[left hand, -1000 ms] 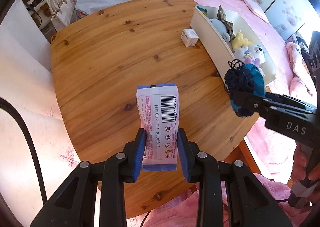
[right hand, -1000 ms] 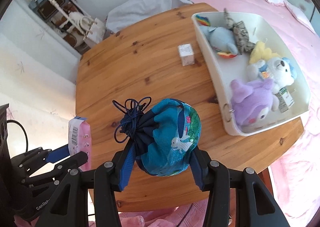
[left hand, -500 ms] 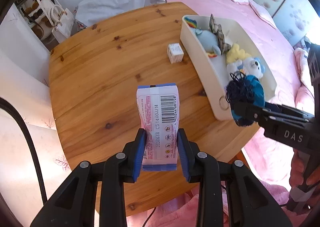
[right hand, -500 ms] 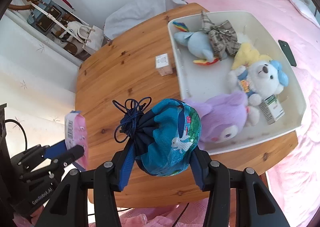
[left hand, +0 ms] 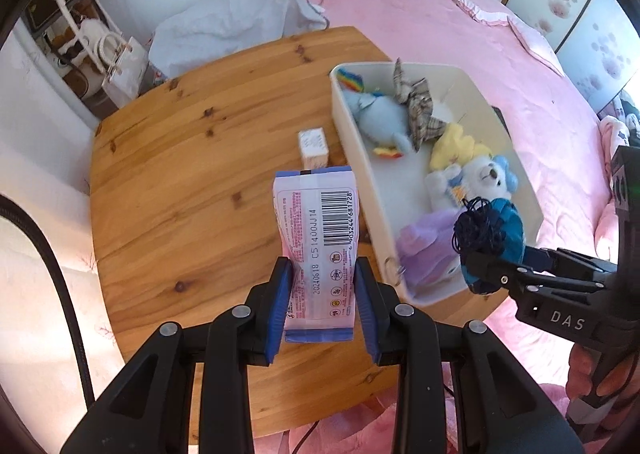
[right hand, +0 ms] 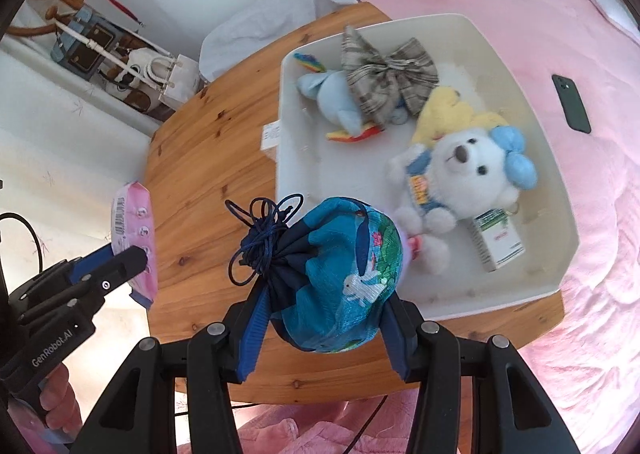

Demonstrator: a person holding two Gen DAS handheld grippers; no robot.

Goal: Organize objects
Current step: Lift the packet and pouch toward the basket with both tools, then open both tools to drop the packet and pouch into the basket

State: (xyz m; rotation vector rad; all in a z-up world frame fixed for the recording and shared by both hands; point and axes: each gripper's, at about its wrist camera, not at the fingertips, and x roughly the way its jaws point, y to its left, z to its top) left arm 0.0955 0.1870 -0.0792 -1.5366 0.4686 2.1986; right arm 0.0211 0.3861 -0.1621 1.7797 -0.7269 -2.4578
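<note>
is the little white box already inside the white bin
No, the small white box sits on the wooden table just outside the wall of the white bin.

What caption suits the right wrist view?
Right gripper carries a blue drawstring pouch above the white toy bin.

The right claw (right hand: pixel 324 318) grips a blue drawstring pouch (right hand: pixel 344 278) above the worktop (right hand: pixel 208 174). Just beyond it sits a white bin (right hand: pixel 520 94) of soft toys. Far to its left, the left claw (right hand: pixel 132 258) holds a pink packet (right hand: pixel 130 222).
</note>
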